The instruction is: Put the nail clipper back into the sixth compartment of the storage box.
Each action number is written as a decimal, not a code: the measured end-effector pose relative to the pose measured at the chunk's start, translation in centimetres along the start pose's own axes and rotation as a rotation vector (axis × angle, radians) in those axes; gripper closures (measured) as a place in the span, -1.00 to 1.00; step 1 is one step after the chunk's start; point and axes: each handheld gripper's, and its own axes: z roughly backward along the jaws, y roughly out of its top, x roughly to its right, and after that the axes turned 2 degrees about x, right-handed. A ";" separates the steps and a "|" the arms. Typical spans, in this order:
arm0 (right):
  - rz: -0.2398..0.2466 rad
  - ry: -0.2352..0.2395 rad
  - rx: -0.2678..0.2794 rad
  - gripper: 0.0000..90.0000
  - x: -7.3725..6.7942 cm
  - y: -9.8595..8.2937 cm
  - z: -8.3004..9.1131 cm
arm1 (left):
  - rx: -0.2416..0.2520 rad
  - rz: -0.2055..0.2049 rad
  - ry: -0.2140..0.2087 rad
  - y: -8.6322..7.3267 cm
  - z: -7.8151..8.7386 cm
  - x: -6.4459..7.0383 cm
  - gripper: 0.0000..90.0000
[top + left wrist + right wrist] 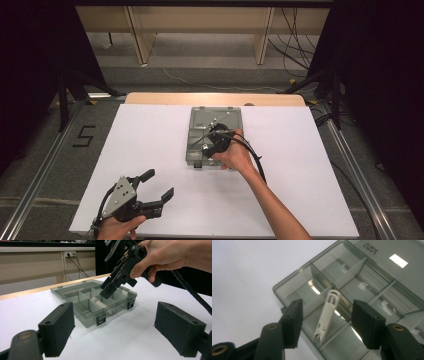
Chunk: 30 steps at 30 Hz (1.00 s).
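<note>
An open smoky-clear compartment box (193, 131) lies at the table's centre, lid flat at the far side. A white plastic clip with a metal end (326, 316) lies tilted in a near compartment, its loop end resting on a divider. My right gripper (326, 321) hovers just above that compartment, open, one jaw on each side of the clip and not touching it. From the left gripper view it (108, 291) points down into the box (88, 321) above the clip (99, 302). My left gripper (160, 183) rests open near the front left, holding nothing.
A white sheet (150, 140) covers the table, with a wooden edge (165, 97) at the far side. The right gripper's cable (256, 159) trails over the sheet beside the forearm. Metal rails (45, 170) and dark stands flank the table.
</note>
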 end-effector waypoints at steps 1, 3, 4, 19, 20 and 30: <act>-0.001 0.002 -0.001 -0.06 0.0 0.0 0.1 | 0.001 0.001 0.000 0.0 0.0 0.0 -0.65; -0.009 -0.005 0.003 -0.09 -0.1 0.0 0.4 | 0.002 -0.002 -0.002 0.0 0.0 0.0 -0.65; -0.003 -0.004 0.006 -0.11 -0.1 0.0 0.4 | 0.002 -0.004 -0.002 0.0 0.0 0.0 -0.65; 0.057 -0.027 0.080 -0.30 -0.3 0.1 2.3 | 0.003 -0.007 -0.003 0.0 -0.1 0.0 -0.65; 0.046 -0.025 0.080 -0.33 -0.4 0.1 2.4 | 0.000 -0.002 0.000 0.0 0.0 0.0 -0.65; 0.071 -0.043 0.105 -0.42 -0.4 -0.1 3.2 | 0.000 -0.004 0.000 0.0 0.0 0.0 -0.65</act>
